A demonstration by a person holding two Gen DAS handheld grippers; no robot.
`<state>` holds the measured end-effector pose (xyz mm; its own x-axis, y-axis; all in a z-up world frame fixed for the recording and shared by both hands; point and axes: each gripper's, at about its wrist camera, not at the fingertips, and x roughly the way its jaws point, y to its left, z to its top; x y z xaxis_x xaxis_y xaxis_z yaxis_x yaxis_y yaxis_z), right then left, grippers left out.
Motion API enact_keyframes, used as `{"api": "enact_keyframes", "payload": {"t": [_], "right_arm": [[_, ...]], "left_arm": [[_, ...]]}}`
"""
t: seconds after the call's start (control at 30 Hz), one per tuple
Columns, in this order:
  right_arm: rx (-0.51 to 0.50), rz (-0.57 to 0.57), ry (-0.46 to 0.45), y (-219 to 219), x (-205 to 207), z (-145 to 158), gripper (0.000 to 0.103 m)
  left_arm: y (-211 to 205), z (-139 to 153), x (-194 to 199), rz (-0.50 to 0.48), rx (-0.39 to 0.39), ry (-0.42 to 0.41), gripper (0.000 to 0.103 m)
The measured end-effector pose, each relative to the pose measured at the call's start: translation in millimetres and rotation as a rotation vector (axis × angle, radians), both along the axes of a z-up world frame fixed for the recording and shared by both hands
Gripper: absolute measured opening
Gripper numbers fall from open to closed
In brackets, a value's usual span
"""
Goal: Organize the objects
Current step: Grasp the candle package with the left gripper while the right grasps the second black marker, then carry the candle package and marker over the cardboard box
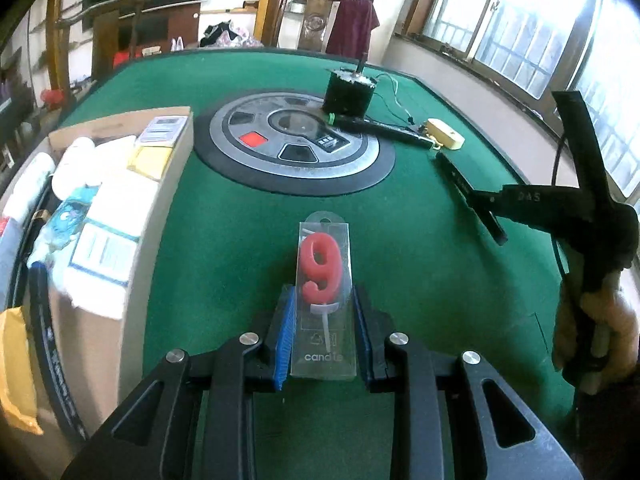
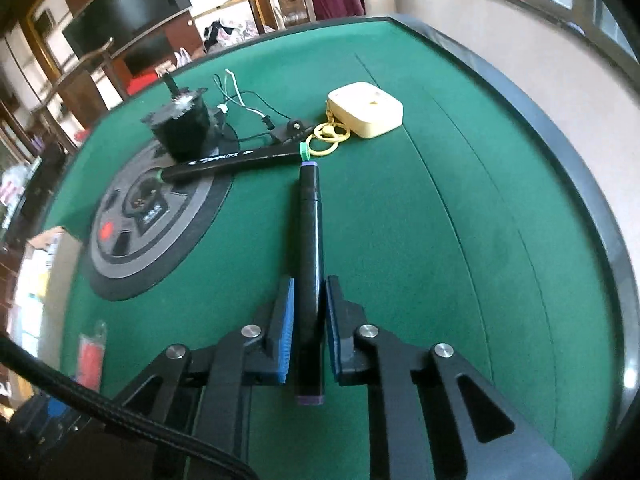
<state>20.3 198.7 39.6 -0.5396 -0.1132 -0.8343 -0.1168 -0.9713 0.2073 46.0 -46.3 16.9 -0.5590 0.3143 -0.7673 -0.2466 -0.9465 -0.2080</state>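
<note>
A red number-9 candle in a clear pack (image 1: 323,280) sits between the blue pads of my left gripper (image 1: 323,312), which is shut on it just above the green felt. It shows as a red blur in the right wrist view (image 2: 90,356). My right gripper (image 2: 310,308) is shut on a black marker with purple ends (image 2: 310,240), seen from the left wrist too (image 1: 468,196). A cardboard box (image 1: 160,208) full of packets stands at the left.
On the green table (image 2: 440,240) lie a round grey centre panel (image 1: 296,144), a black motor with wires (image 1: 348,92), a second black marker with green cap (image 2: 232,162), and a cream case with yellow keyring (image 2: 368,110). Chairs and windows stand beyond the table edge.
</note>
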Motion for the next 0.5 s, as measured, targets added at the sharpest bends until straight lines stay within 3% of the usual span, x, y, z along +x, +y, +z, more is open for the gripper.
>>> {"api": "enact_keyframes", "payload": {"t": [0.23, 0.5], "right_arm": [[-0.094, 0.021, 0.048, -3.9, 31.1, 13.1, 0.012], [-0.137, 0.077, 0.107, -23.5, 57.6, 36.4, 0.012]], "left_arm": [[-10.4, 18.1, 23.3, -0.003, 0.051, 0.046, 0.023], [-37.9, 35.1, 45.7, 0.036, 0.108, 0.063, 0.023]]}}
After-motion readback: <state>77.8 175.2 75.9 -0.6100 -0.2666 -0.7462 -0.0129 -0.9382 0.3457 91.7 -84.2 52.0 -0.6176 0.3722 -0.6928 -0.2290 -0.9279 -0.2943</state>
